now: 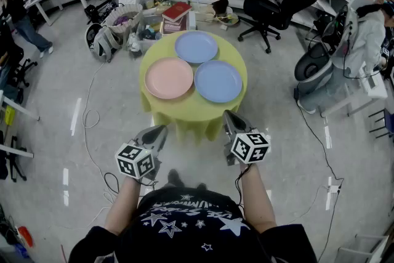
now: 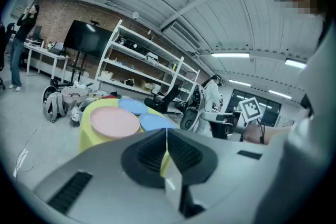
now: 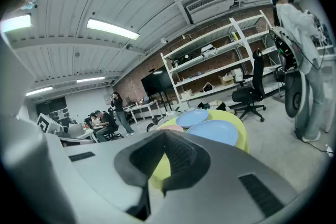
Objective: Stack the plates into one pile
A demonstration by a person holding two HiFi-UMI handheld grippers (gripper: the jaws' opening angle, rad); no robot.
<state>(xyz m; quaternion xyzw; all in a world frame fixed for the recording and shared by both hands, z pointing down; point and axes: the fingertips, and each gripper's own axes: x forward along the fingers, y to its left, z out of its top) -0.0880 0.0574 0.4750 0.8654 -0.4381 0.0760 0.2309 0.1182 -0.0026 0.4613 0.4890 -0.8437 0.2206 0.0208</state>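
Note:
Three plates lie side by side on a round table with a yellow-green cloth [image 1: 188,113]: a pink plate [image 1: 168,77] at the left, a blue plate [image 1: 218,80] at the right and a second blue plate [image 1: 196,47] at the far side. None rests on another. My left gripper [image 1: 161,129] and right gripper [image 1: 228,114] hover in front of the table's near edge, short of the plates. Both are shut and hold nothing. The left gripper view shows the pink plate [image 2: 114,121] beyond its shut jaws, and the right gripper view shows the near blue plate [image 3: 212,131].
Behind the table lie bags, boxes and a red book [image 1: 176,11]. A black office chair [image 1: 277,6] stands at the back right. Cables [image 1: 92,132] run across the floor to the left. A person in white [image 1: 368,34] sits at the far right, and shelves line the back wall.

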